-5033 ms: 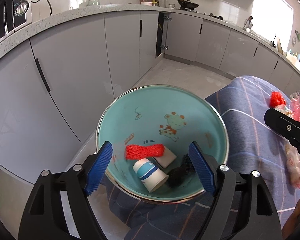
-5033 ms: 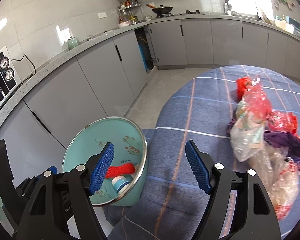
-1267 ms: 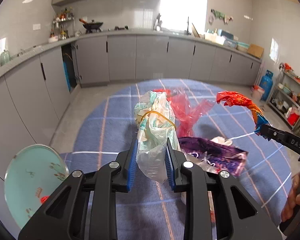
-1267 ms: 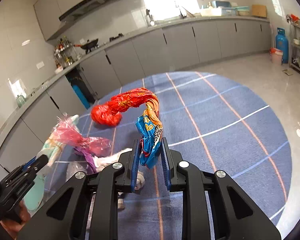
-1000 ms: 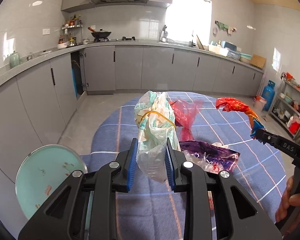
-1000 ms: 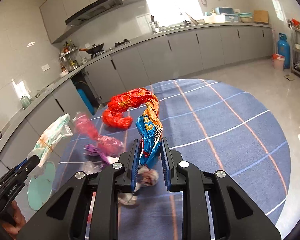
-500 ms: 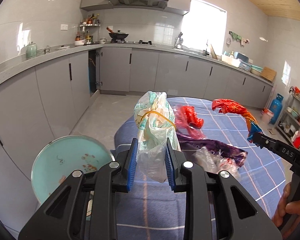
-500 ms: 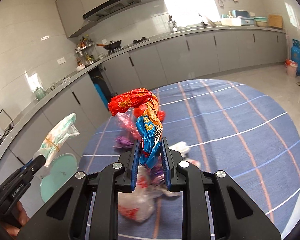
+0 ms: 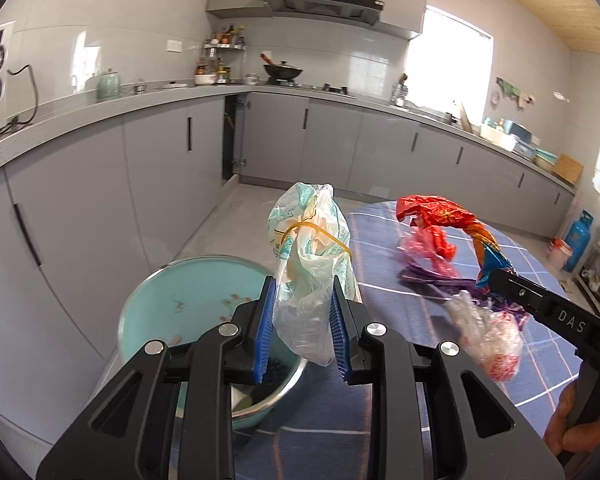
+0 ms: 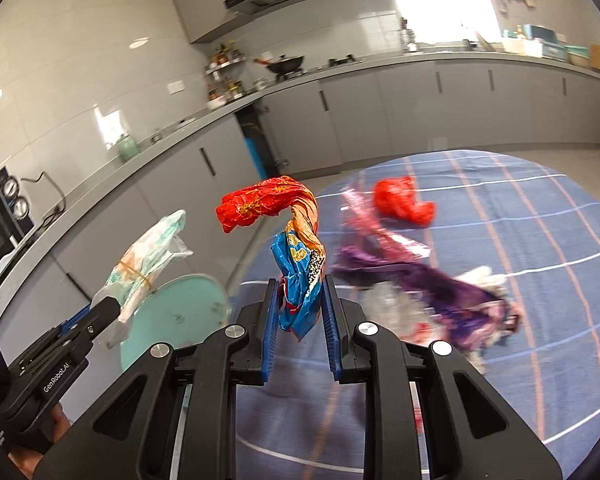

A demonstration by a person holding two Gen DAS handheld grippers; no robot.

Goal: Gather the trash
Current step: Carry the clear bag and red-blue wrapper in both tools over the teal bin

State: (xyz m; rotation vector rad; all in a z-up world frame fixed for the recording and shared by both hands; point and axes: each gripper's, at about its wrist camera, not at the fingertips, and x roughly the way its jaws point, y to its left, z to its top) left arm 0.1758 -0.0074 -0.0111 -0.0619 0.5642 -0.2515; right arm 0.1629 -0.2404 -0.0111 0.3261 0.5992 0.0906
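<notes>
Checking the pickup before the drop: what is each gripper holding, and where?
Left gripper: banded clear plastic bag, gripped at its lower end. Right gripper: red-and-blue wrapper, pinched at its blue end.

left gripper point(image 9: 302, 326): black plastic frame with two curved linkage arms on each side and open cut-outs in the lower body
left gripper pads point(image 9: 265, 330): blue, ribbed, long and narrow
left gripper screws point(image 9: 228, 329): round silver heads, four in a row across the arms
left gripper marking: white letters "GenRobot.AI" on its side, seen from the right wrist view
right gripper point(image 10: 299, 322): same black frame, same blue ribbed pads, four silver screws
right gripper marking: white letters "DAS" on its black side, seen from the left wrist view
</notes>
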